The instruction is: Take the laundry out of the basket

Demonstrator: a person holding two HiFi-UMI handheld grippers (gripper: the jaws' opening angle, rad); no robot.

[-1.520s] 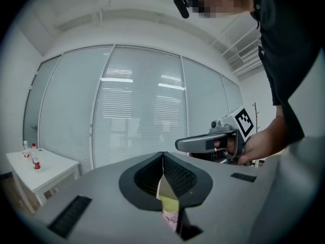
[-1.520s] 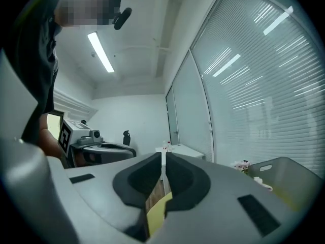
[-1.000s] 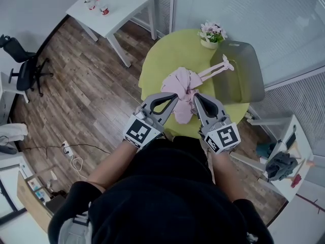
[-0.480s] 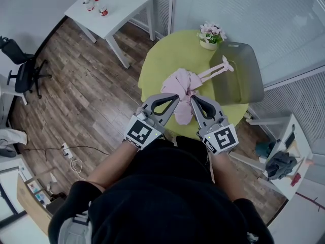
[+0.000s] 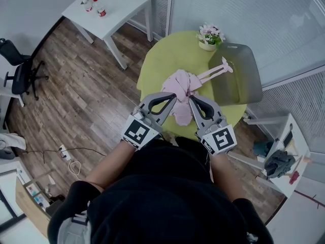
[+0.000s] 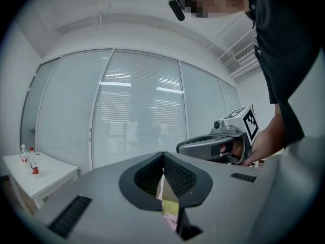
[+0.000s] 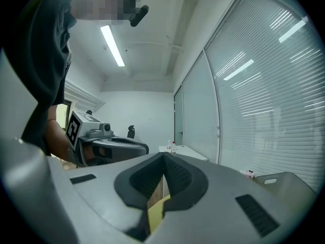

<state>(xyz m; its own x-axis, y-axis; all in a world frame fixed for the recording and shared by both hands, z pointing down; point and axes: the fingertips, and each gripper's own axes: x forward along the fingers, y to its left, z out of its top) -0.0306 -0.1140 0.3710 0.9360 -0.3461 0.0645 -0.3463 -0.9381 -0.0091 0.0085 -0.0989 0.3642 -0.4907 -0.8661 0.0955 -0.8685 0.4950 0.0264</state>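
A heap of pink laundry (image 5: 179, 87) lies on the round yellow-green table (image 5: 160, 60), outside the basket. One pink strip (image 5: 213, 71) of it reaches to the rim of the grey basket (image 5: 236, 75), which stands at the table's right side. Both grippers hover side by side over the table's near edge, just short of the heap and not touching it. My left gripper (image 5: 174, 96) is shut with nothing in it, its tips meeting (image 6: 163, 157). My right gripper (image 5: 191, 99) is shut and empty too (image 7: 163, 159). Each gripper view shows the other gripper alongside.
A small pot of flowers (image 5: 210, 35) stands at the table's far edge. A white side table (image 5: 114, 6) with small bottles stands at the back left and an office chair (image 5: 20, 70) at the left. Glass walls with blinds run behind. A cluttered white stand (image 5: 282, 159) is at the right.
Both grippers stay shut and nearly still. The right one has drifted slightly left, closer to the left one. The laundry and the basket have not moved.
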